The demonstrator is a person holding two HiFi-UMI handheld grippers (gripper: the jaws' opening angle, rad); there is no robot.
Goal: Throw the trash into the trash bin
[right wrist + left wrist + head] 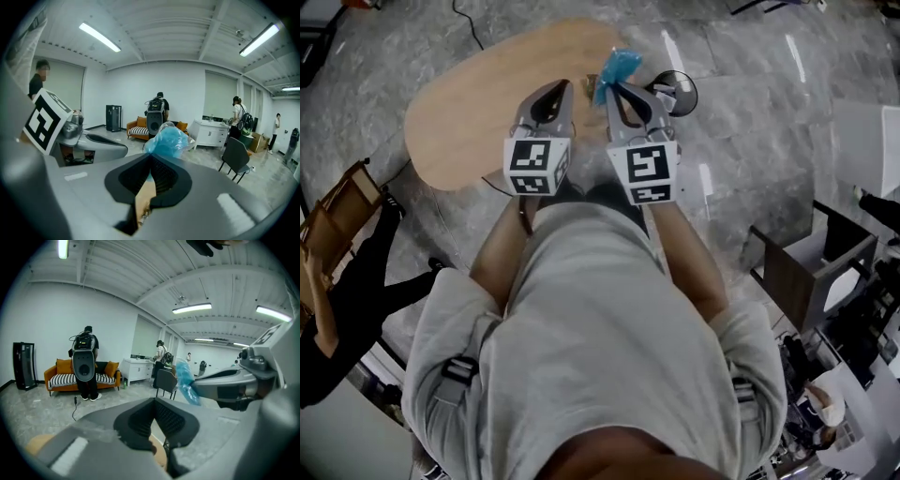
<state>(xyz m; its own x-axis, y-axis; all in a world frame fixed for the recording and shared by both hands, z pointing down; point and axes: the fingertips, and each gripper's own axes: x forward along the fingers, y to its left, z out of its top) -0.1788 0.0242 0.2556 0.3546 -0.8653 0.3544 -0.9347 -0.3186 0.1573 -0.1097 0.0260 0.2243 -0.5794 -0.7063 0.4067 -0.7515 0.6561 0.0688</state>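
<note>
My right gripper (615, 86) is shut on a crumpled blue plastic bag (620, 65), which sticks out past its tips above the far edge of an oval wooden table (469, 103). In the right gripper view the bag (168, 139) bulges just beyond the closed pads of that gripper (152, 161). My left gripper (547, 97) is held close beside it on the left, jaws together with nothing between them (154, 401). The left gripper view also shows the right gripper (206, 386) with the bag (183, 380) at its tip. I can make out no trash bin.
A dark round object (681, 90) stands by the table's right end. A person in dark clothes (352, 291) and a wooden chair (337, 216) are at the left, boxes (811, 272) at the right. Ahead are a grey chair (234, 157), an orange sofa (61, 373), a white cabinet (211, 132) and standing people (85, 363).
</note>
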